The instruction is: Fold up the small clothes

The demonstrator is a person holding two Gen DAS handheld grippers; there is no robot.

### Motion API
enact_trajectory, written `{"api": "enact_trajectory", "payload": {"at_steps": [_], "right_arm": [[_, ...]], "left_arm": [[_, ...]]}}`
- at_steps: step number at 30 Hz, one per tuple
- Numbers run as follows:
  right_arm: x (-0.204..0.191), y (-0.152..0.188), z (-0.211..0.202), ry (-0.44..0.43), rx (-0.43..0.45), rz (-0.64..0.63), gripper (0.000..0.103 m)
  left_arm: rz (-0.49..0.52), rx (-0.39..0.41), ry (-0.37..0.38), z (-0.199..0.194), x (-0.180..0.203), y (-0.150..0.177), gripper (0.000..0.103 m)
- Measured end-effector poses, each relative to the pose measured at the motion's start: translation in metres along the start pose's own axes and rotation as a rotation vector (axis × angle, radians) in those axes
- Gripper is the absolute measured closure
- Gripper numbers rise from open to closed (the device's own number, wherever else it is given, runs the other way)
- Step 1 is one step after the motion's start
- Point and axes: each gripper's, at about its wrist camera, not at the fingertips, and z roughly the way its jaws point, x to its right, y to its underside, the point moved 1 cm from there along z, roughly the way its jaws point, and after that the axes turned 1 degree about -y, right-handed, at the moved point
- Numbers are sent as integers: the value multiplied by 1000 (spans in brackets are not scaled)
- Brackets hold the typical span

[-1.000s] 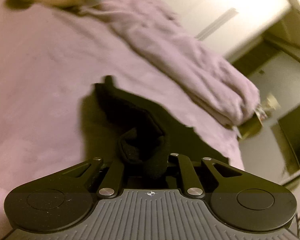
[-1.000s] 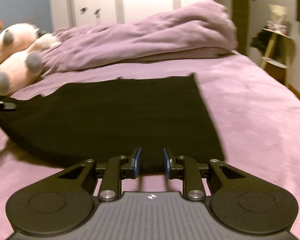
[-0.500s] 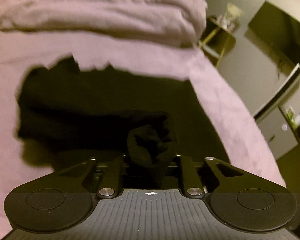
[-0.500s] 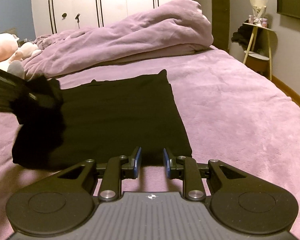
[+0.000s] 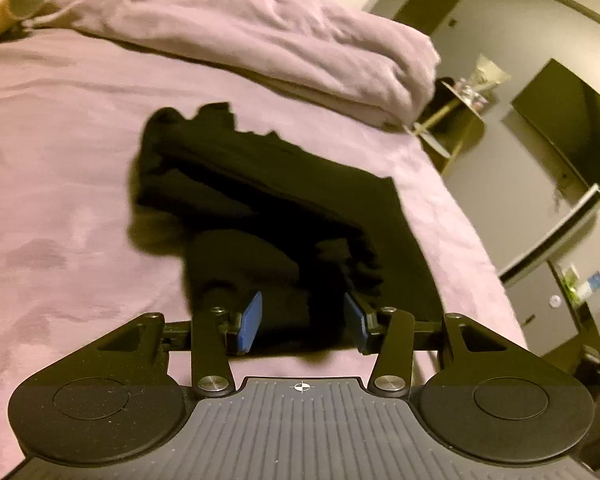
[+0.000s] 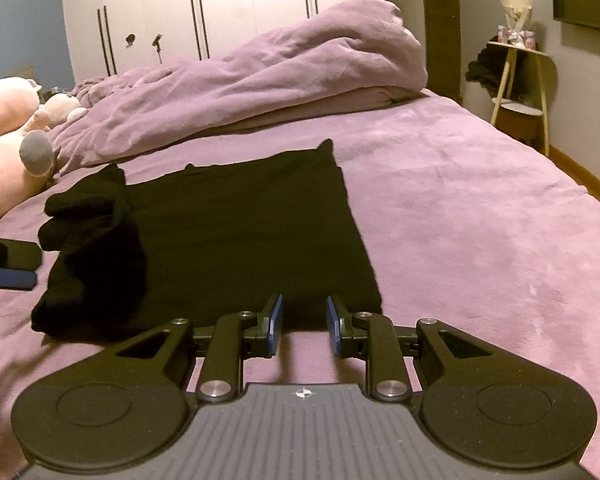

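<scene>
Released, black garment (image 6: 236,236) lies folded as left tool (image 5: 302,322) opens.

L gripper (image 5: 302,320) jaws opening, black garment (image 5: 284,208) between, purple bed (image 5: 60,168)

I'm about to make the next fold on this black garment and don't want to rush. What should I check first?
1. Left hand-held gripper letting go: ok, jaws opening, pads off the cloth.
2. Folded-over flap lying flat: not ok, bunched.
3. Black fabric garment right edge straight: ok.
4. Right hand-held gripper empty: ok, open at the near hem.
5. Purple bed cover smooth around it: ok.
6. Layers underneath aligned: cannot tell.
</scene>
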Motion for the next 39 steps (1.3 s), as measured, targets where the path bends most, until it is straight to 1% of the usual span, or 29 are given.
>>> {"api": "enact_trajectory", "payload": {"at_steps": [2, 4, 6, 7, 8, 9, 12, 15, 17, 19, 22, 24, 26, 28, 29, 30, 31, 32, 33, 36, 39], "right_arm": [[-5, 0, 0, -10, 2, -12, 80], [-11, 0, -1, -18, -1, -22, 80], [-14, 0, -3, -23, 0, -32, 80], [-16, 0, -4, -22, 1, -40, 80], [-16, 0, -5, -19, -1, -46, 80], [-16, 0, -5, -17, -5, -50, 80], [-12, -2, -4, -7, -17, -47, 80], [-10, -4, -7, -3, -2, -55, 80], [-10, -4, -8, -4, 4, -56, 79], [-13, -5, -10, -11, 23, -58, 79], [-23, -8, -14, -34, 52, -89, 80], [-34, -10, -17, -48, 82, -134, 79], [-47, -15, -17, -58, 112, -178, 78], [-61, -22, -16, -75, 151, -226, 74], [-69, -26, -15, -89, 169, -257, 70], [-80, -29, -13, -106, 189, -299, 63], [-90, -31, -11, -125, 202, -341, 60], [-101, -32, -8, -147, 213, -392, 53], [-113, -31, -3, -165, 223, -452, 49], [-147, -24, 18, -194, 226, -621, 48], [-168, -20, 38, -223, 211, -700, 49]], "left_arm": [[-19, -10, -30, 10, -2, -1, 53], [-38, -26, -41, 24, -2, -1, 55], [-51, -53, -99, 43, 3, 0, 55], [-39, -60, -105, 50, 7, 2, 54], [-16, -66, -105, 58, 10, 5, 50], [6, -67, -125, 63, 13, 8, 50], [51, -46, -153, 54, 19, 13, 50], [33, -22, -164, 31, 15, 15, 49], [11, 10, -189, 13, 7, 15, 48], [-1, 44, -245, -3, -3, 15, 46], [-23, 101, -436, -25, -28, 17, 44], [-60, 114, -532, -32, -44, 18, 44], [-98, 111, -591, -34, -59, 20, 44], [-112, 110, -659, -32, -67, 22, 44], [-115, 110, -680, -32, -70, 23, 44], [-121, 108, -693, -31, -73, 23, 44], [-125, 107, -703, -30, -76, 24, 44], [-127, 108, -707, -29, -77, 25, 43], [-123, 109, -714, -28, -82, 25, 41], [-89, 106, -771, -26, -84, 26, 43], [-121, 88, -760, -24, -95, 27, 43]]}}
